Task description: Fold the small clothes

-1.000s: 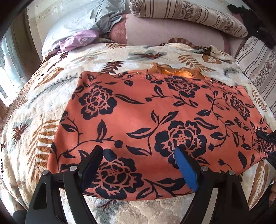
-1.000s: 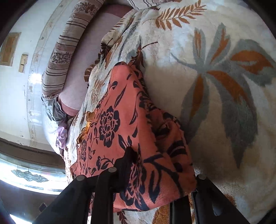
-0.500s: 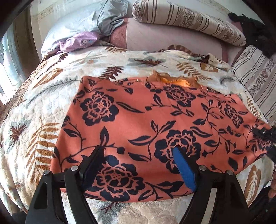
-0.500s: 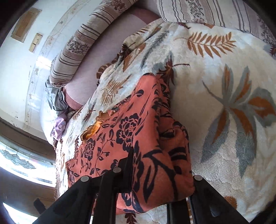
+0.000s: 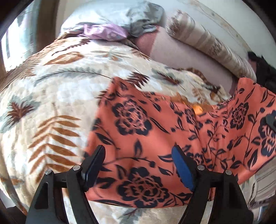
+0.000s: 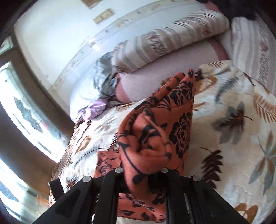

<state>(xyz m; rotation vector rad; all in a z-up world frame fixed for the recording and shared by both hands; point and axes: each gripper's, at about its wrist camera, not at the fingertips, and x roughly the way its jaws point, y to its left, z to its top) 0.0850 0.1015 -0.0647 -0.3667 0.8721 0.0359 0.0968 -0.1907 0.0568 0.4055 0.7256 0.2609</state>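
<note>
Now, left wrist view: left gripper (image 5: 138,165) over near part of orange floral garment (image 5: 155,131), fingers well apart & closing slowly, black pad on one side, blue pad (image 5: 181,169) on other. Cloth seen between and beyond the tips, but pads pressing on nothing; whether tips touch fabric, can't tell. Garment spread on leaf-print blanket (image 5: 51,110), near hem lying flat, far right part lifted off the bed w/ a fold running up toward right edge. Small yellow-orange lining patch (image 5: 198,108) showing at upper edge of garment. Beyond blanket: pink bolster (image 5: 186,56), striped pillow (image 5: 207,44), grey-white bedding (image 5: 120,15) w/ lilac cloth (image 5: 103,31) on it. Whole view motion-blurred.

Right wrist view: right gripper (image 6: 141,172) w/ fingers together, clamped on bunched corner of same garment; fabric gathered into thick folds right at the tips, raised clear of blanket and pointing toward head of bed. Rest of garment trailing down-left below the gripper, onto the blanket. Left gripper's black finger just visible at lower left. Striped pillows, pink bolster, grey bedding & lilac cloth behind; white wall (image 6: 60,34) and window (image 6: 25,112) at left.
</note>
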